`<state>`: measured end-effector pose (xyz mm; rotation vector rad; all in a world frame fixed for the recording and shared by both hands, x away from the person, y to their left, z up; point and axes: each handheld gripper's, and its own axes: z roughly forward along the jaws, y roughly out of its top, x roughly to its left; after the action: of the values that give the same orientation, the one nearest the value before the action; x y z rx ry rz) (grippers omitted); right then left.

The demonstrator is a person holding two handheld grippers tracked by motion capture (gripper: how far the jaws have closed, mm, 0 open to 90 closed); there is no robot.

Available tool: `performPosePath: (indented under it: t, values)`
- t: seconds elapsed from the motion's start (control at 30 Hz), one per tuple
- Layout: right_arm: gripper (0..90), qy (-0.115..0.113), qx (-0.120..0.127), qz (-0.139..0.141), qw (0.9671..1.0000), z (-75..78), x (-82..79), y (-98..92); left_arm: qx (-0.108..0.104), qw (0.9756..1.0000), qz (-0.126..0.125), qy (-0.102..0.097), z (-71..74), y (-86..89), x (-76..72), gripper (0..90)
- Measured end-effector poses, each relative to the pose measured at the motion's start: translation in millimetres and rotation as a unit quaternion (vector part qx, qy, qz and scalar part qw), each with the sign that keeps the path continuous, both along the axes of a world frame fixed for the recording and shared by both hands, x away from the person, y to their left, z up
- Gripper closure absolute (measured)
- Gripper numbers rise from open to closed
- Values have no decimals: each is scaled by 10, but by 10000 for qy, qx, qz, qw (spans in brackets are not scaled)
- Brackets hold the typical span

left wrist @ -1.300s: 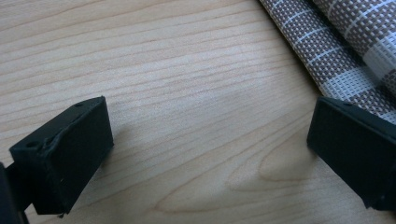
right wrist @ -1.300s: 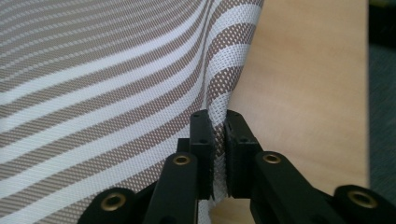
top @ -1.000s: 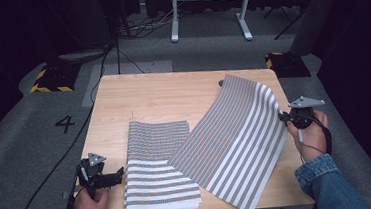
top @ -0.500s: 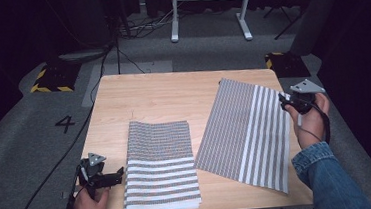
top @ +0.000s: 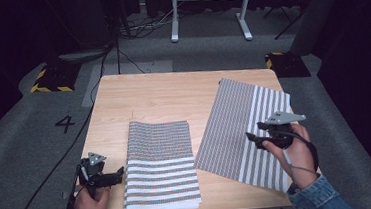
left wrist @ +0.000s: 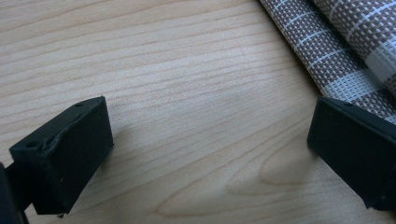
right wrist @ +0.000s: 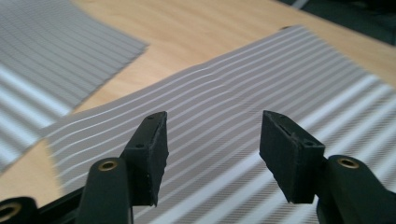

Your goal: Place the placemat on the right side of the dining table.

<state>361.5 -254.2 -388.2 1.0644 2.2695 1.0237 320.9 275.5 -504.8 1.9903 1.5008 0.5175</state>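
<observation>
At the left edge of the light wooden table [top: 162, 93], the left gripper [top: 113, 176] rests low on the wood, as it did a second ago, its jaws spread wide with only bare tabletop between them. Its tips point at the folded woven placemat with brown check and white bands [top: 160, 164], which lies just beside them at the front middle of the table and has not shifted.

To the right lies the second woven placemat, grey-brown with white stripes [top: 243, 125]. A second ago it was lifted and draped over the folded one; now it is spread flat and slanted on the right half of the table, apart from the folded mat, its far right corner reaching the table's edge. The right gripper [top: 256, 140] has let it go: its jaws have just been opening and now stand well apart with nothing pinched, hovering over the striped surface after drawing inward from the mat's right edge.

The unfolding looks done on this mat; the folded one probably comes next.
</observation>
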Motion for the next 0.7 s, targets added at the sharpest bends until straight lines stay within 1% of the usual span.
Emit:
performPosePath:
  t: [0.03,0.07,0.1,0.13,0.17,0.23,0.27,0.3,0.33,0.37,0.4,0.43,0.47,0.5,0.53,0.6,0.7]
  values:
    - [410,56,1,83,9999,-20,-47,82,0,10000,0,0,0,0,0,3]
    - [401,95,-54,178,9998,-47,-95,168,0,10000,0,1,0,0,0,2]
    - [401,95,-54,178,9998,-47,-95,168,0,10000,0,1,0,0,0,3]
    - [393,148,-136,267,9994,-75,-142,256,0,10000,0,1,0,0,0,3]
    - [381,219,-234,441,9985,-127,-219,406,-2,10000,1,0,0,0,0,3]
    - [376,345,-202,583,9975,-177,-285,542,0,10000,0,0,0,0,0,2]
    - [376,345,-202,583,9975,-177,-285,542,0,10000,0,0,0,0,0,3]
    - [370,421,-126,701,9966,-227,-335,659,-4,10000,9,0,0,-1,0,2]
    - [369,438,-127,761,9961,-258,-352,711,-4,10000,9,0,0,-1,0,3]
    - [368,453,-106,790,9958,-294,-367,764,4,10000,14,-8,0,-1,1,2]
    - [368,453,-106,790,9958,-294,-367,764,4,10000,14,-8,0,-1,1,3]
    - [366,500,-59,823,9953,-379,-383,851,4,10000,12,-7,0,-1,2,3]
    - [366,523,1,805,9954,-425,-390,891,2,10000,6,1,2,1,2,3]
    - [366,523,1,805,9954,-425,-390,891,2,10000,6,1,2,1,2,3]
    - [366,535,-4,819,9952,-520,-396,962,6,10000,11,-6,1,0,2,3]
    - [366,586,-13,838,9948,-604,-391,1027,7,10000,6,0,2,1,3,2]
    - [366,616,-1,863,9944,-676,-376,1080,7,10000,5,-1,2,1,3,2]
